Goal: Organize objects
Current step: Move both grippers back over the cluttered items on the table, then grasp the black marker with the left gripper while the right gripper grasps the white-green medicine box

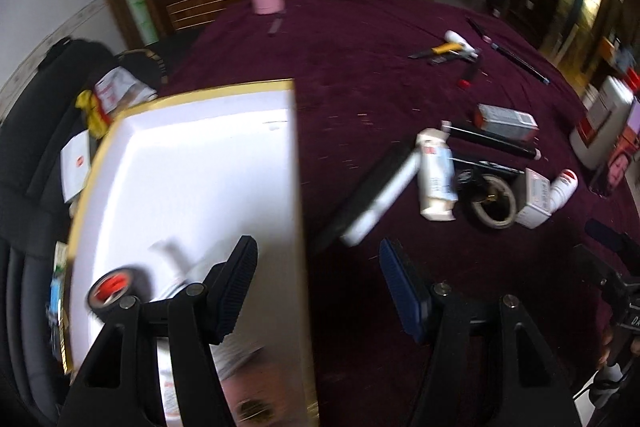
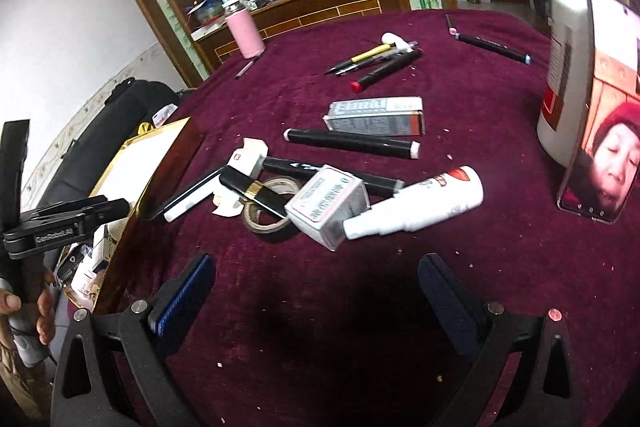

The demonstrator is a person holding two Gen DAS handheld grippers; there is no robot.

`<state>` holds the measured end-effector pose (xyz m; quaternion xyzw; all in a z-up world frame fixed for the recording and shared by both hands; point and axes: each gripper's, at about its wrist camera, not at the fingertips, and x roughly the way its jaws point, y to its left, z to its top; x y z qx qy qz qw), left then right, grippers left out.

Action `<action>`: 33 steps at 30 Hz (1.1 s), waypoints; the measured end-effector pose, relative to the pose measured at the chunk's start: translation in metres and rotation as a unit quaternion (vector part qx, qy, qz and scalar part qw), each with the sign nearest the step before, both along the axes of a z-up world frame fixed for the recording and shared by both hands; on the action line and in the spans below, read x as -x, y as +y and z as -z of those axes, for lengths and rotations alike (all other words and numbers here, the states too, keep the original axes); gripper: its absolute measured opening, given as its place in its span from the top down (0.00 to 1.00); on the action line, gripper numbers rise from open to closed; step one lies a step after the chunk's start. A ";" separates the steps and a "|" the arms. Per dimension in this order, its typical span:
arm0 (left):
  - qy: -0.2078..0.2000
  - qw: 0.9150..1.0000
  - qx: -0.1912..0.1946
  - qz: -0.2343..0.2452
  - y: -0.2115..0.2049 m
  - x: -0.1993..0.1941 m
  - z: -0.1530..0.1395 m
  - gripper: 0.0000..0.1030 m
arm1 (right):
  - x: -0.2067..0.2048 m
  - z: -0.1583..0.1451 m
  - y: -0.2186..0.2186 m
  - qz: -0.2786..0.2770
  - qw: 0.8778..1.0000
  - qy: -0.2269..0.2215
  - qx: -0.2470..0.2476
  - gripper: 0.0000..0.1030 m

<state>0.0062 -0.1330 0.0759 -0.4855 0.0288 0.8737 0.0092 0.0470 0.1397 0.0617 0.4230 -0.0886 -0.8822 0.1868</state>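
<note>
- Our right gripper (image 2: 316, 287) hangs nearest, above bare maroon cloth on the counter (image 2: 460, 99), jaws wide and empty.
- Our left gripper (image 1: 320, 283) has jaws half open, nothing between them, over the right edge of the gold-rimmed box (image 1: 184, 163).
- At twelve o'clock from the right jaws lies the pile: white spray bottle (image 2: 420, 207), small carton (image 2: 328, 207), tape ring (image 2: 266, 215).
- We should take the spray bottle first, across its body, because it lies free on top.
</note>
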 end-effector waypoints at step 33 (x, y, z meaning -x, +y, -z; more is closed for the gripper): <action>-0.124 0.992 -0.029 0.022 0.031 0.066 0.052 0.56 | 0.001 0.004 0.013 -0.004 0.999 0.004 0.033 0.00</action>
